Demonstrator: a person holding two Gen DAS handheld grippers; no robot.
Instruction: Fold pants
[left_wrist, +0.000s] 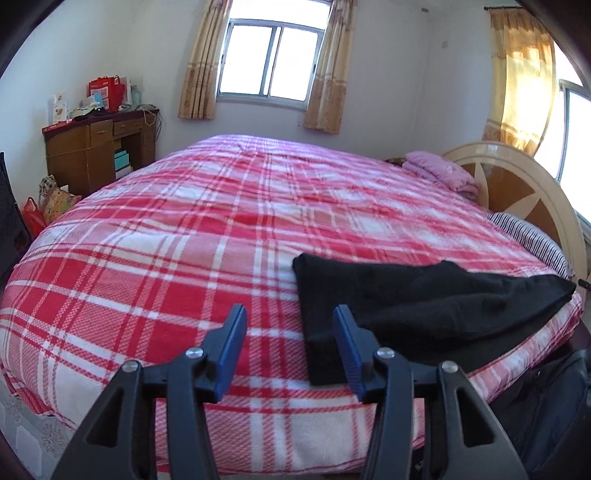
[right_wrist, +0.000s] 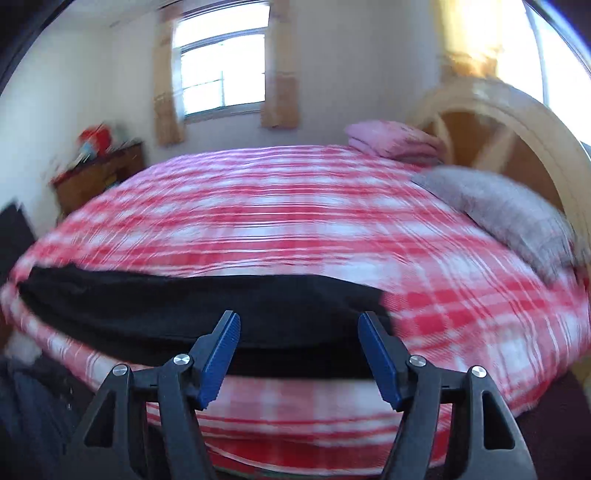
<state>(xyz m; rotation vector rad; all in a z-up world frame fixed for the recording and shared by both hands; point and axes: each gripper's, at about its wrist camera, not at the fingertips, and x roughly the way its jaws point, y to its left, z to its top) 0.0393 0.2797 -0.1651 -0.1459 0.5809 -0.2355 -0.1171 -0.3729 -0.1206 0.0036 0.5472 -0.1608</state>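
My left gripper (left_wrist: 291, 314), two black arms tipped with blue ribbed pads, stands with its jaws apart and nothing between them. Just ahead of its right pad, and stretching off to that side, lie the black, soft-knit pants (left_wrist: 424, 302), folded into a long flat band along the near edge of the bed. The bed's red-and-white plaid blanket (left_wrist: 192, 236) fills everything beyond my fingertips.

My right gripper (right_wrist: 299, 321), the same black-and-blue make, also has its jaws wide apart and holds nothing. The pants (right_wrist: 192, 314) lie right in front of its tips and run away to the left of it; the pads do not press on the cloth. This view is smeared with blur.

Farther ahead and to the right of both tools, a folded pink quilt (left_wrist: 441, 171) sits near the cream, arched wooden headboard (left_wrist: 517, 181). A grey striped pillow (right_wrist: 506, 210) lies beside it. Far to the left stands a brown wooden desk (left_wrist: 96, 147).
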